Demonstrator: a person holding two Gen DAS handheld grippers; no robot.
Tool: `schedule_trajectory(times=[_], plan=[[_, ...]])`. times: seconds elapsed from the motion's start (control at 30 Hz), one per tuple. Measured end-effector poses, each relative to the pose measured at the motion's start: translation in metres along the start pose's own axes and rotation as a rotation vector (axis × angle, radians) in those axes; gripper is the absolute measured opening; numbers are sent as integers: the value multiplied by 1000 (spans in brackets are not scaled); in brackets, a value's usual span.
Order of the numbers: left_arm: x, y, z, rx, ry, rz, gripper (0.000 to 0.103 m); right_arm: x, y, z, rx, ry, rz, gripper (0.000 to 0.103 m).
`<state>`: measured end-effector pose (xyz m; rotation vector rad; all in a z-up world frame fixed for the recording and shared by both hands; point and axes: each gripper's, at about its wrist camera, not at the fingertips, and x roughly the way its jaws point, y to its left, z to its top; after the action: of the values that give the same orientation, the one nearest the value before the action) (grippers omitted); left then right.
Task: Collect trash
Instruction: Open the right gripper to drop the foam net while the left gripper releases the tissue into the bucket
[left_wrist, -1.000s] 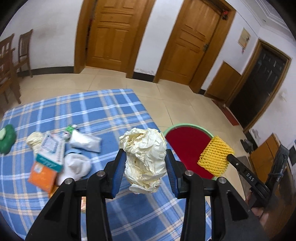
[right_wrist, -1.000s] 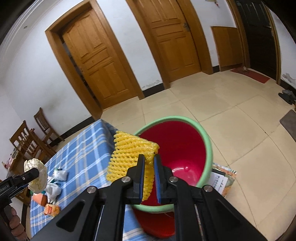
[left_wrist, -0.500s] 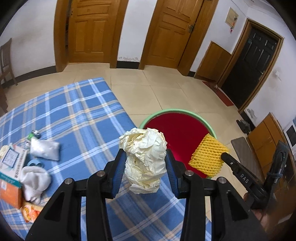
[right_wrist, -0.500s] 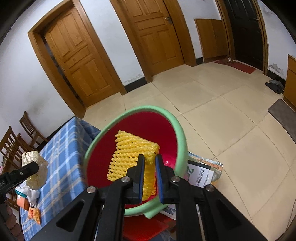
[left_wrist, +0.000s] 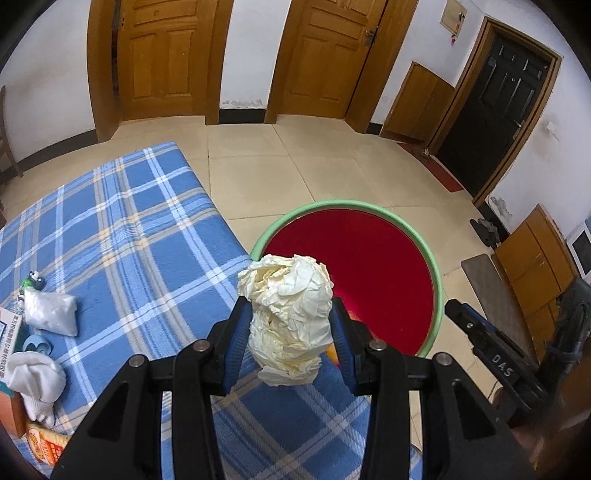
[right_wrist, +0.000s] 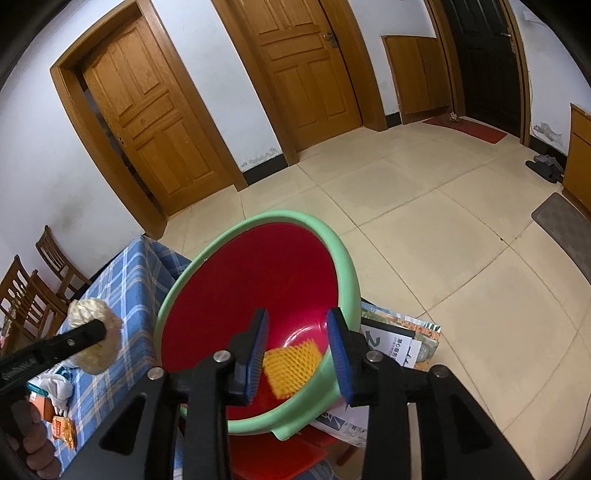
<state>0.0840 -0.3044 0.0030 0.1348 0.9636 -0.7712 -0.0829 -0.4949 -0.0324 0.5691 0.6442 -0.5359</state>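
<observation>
My left gripper (left_wrist: 286, 325) is shut on a crumpled cream paper ball (left_wrist: 288, 314), held over the table's right edge beside the basin. The red basin with a green rim (left_wrist: 354, 202) stands just past that edge. Over the basin (right_wrist: 258, 221), my right gripper (right_wrist: 297, 325) has its jaws opening and nothing is pressed between the blue pads. The yellow foam net (right_wrist: 291, 363) lies loose in the basin bottom below them. In the right wrist view the left gripper's finger and the paper ball (right_wrist: 98, 334) show at the left.
The blue plaid tablecloth (left_wrist: 122, 236) carries a white bag (left_wrist: 51, 308), a white wad (left_wrist: 35, 373), an orange packet (left_wrist: 44, 446) and a box at the left edge. Printed papers (right_wrist: 402, 343) lie beside the basin. Wooden chairs (right_wrist: 37, 280) stand beyond the table.
The right jaws parted and the yellow foam net dropped from them into the basin. The left gripper carried the paper ball right, closer to the basin.
</observation>
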Motion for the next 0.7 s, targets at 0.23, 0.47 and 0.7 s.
schedule_trajectory(times=[0.23,0.47,0.7], plan=[[12,-12,1,36,25,-9,43,-12,-1,5,7,-32,13,37],[18,-23,6,84,18,-32,58,-17,0,5,20,-45,22,37],[8,-31,4,119,-5,-16,64,-21,0,6,27,-42,32,37]])
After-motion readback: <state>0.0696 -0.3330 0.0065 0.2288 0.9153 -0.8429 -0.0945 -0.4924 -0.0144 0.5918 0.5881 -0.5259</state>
